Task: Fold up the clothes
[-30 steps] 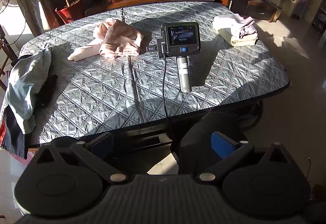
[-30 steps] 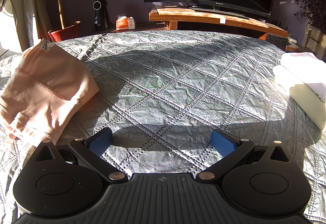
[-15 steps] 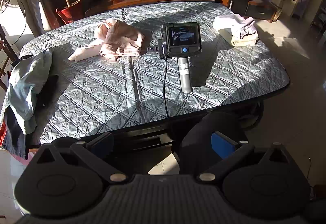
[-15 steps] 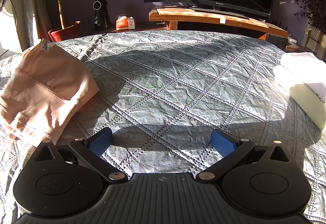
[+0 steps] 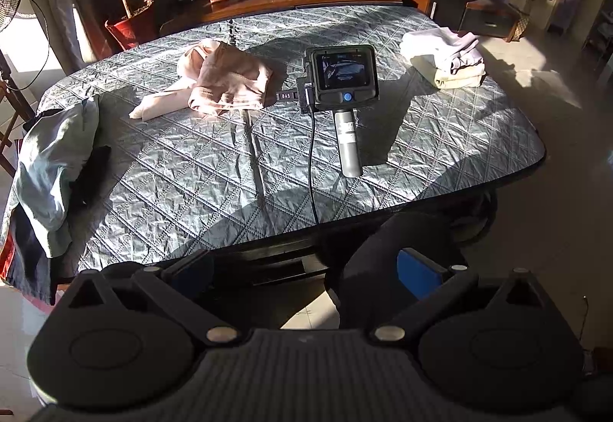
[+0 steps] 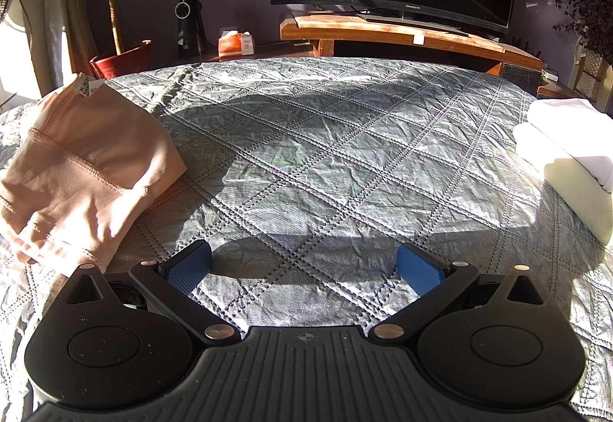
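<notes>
Left wrist view: pink garment (image 5: 226, 81) lies crumpled mid-table, near the right gripper (image 5: 343, 77), which lies on the quilt (image 5: 184, 169).
Right gripper: jaws wide, empty.
Left gripper (image 5: 306, 268): off the table edge, jaws spread, empty.
Risk: its cable (image 5: 312, 161) could snag the cloth.
Folded stack (image 5: 444, 58): well apart.

- I see a grey quilted table cover (image 5: 214, 169) stitched in a diamond grid.
- My crumpled pink garment (image 5: 230, 81) is pale salmon with matching seams.
- The folded stack of white and cream cloth (image 5: 446, 61) looks bleached by sun.
- A pale green shirt (image 5: 49, 161) drapes over the edge.
- My gripper pads (image 6: 189, 270) are blue on black.
</notes>
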Demonstrator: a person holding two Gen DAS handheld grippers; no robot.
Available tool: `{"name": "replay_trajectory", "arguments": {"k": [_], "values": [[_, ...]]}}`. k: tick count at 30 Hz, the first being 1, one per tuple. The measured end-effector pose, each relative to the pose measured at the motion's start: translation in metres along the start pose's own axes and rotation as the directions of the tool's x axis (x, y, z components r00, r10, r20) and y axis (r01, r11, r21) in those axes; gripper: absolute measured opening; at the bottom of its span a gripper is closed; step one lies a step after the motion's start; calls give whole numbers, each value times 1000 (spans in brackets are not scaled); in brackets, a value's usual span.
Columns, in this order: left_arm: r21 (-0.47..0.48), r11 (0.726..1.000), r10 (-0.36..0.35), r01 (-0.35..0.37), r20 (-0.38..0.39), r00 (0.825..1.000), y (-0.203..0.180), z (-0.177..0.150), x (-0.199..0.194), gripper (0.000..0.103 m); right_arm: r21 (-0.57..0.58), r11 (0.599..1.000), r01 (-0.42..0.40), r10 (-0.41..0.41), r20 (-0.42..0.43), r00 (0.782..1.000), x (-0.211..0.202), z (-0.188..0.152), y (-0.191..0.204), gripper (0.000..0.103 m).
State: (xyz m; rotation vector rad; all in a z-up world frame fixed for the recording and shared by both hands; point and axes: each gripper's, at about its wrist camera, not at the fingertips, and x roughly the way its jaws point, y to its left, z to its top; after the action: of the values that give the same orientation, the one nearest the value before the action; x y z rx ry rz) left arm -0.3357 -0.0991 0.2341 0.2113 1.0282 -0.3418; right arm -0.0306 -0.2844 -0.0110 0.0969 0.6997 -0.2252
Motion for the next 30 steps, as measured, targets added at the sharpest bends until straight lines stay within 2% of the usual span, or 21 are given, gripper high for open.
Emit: {"name": "replay_trajectory", "arguments": {"k": [30], "values": [[6,1000,10,-10,-8,1000,1,-2,5,102,0,1000,0,0,0,1000,0,0,0,103]]}}
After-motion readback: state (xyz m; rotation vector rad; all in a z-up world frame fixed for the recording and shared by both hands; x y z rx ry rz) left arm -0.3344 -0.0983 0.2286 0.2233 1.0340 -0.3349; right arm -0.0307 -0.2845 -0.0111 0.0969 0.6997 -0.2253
